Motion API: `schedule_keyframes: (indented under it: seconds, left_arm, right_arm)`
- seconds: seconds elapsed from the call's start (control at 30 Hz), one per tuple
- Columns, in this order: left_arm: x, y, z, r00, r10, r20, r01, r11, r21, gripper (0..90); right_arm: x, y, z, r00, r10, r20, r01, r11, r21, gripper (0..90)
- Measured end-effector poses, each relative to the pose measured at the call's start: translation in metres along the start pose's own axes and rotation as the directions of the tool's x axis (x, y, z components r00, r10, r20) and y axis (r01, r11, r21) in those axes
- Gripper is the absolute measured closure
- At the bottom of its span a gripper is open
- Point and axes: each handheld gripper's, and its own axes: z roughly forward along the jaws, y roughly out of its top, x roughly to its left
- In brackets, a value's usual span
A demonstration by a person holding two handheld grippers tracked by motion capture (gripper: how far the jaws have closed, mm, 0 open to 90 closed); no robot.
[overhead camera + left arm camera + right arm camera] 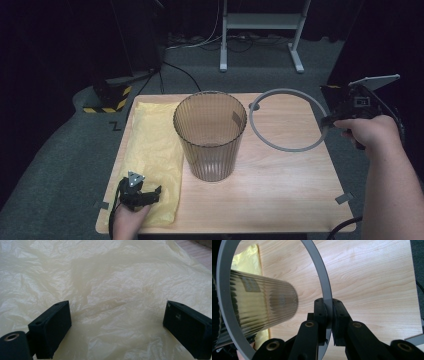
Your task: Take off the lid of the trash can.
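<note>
Looks like a bin-lining job, early stage. Right tongs are pinching the grey ring at its rim, near the bench's right edge; in the right gripper view the jaws clamp the band from both sides. The ring is off the bin and looks lifted and tilted, beside the bin rather than on it. The ribbed translucent bin stands upright mid-bench, and as far as I can see it holds no liner.

Left tongs are spread wide with nothing between the jaws, sitting just over the yellow plastic bag, which lies flat along the bench's left side next to the bin. In the high view the left hand is at the bag's near end.

My read: ring removal is done or nearly so. Left to do: park the ring, pick up the bag, open it, fit it into the bin, fold it over the rim, and seat the ring back on top. Bag is thin and crinkly, so grabbing a single layer could be fiddly.
</note>
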Motion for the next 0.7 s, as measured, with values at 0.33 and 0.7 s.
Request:
schedule_keyframes:
  seconds: [0.33,0.7]
  left_arm:
    - [0.0,0.0,0.0,1.0,0.001,0.001,-0.001,1.0,0.001,8.1]
    - [0.0,0.0,0.0,1.0,-0.001,0.002,0.001,1.0,0.0,8.1]
  right_arm:
    - [-0.011,0.0,0.027,0.9995,-0.001,0.032,0.001,1.0,0.003,84.1]
    - [-0.02,-0.004,0.062,0.9972,-0.006,0.074,0.005,1.0,0.016,84.1]
